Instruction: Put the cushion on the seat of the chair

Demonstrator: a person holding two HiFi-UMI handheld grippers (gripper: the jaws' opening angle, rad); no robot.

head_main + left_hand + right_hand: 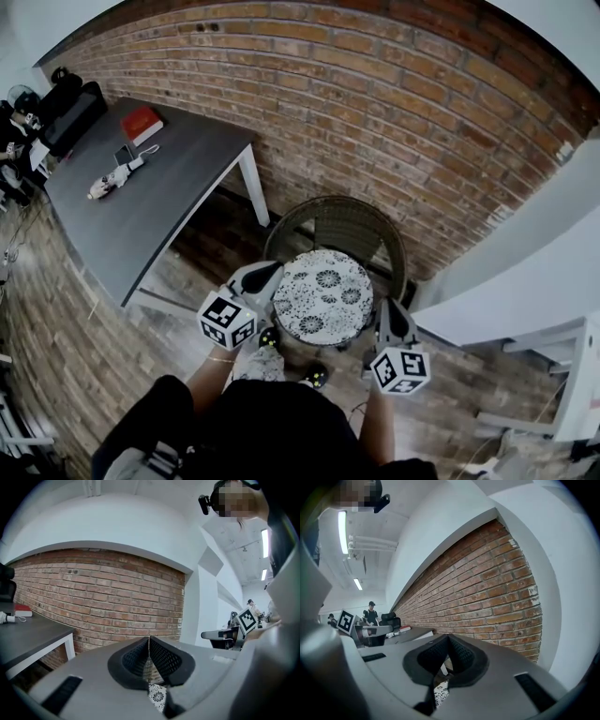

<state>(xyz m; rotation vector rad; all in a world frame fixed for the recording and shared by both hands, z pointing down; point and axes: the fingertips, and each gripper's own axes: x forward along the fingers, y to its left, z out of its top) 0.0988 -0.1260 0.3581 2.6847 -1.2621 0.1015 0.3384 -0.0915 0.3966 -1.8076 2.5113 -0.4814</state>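
**Cushion pinched at both rims, over the chair**

We have the round flowered cushion (323,295) slung between our two tools. It sits directly over the wicker chair (349,223), whose back curves round behind it toward the brick wall (394,103). From up here the cushion covers the whole seat, so we cannot tell whether it is already down or just above.

The left gripper (274,273) is on the cushion's left rim. Its jaws are drawn right together with the tips meeting, and a sliver of flowered cloth is nipped low between them. The right gripper (385,305) on the opposite rim looks the same, closed up tight with patterned fabric peeking out beneath the jaws. We judge that each has only a thin fold or seam at the edge, not the full thickness of the pad.

As for handling, we read this as a light, soft pad that is in no way fragile. It is floppy, though, and held at two points it will want to sag in the middle. A thin pinch of cover could also creep out of closed jaws if we tug. Opposite points on the rim, at the seam, look like the right holds. We want both sides level so it lands flat, centred inside the chair's rim and well back from the front edge.
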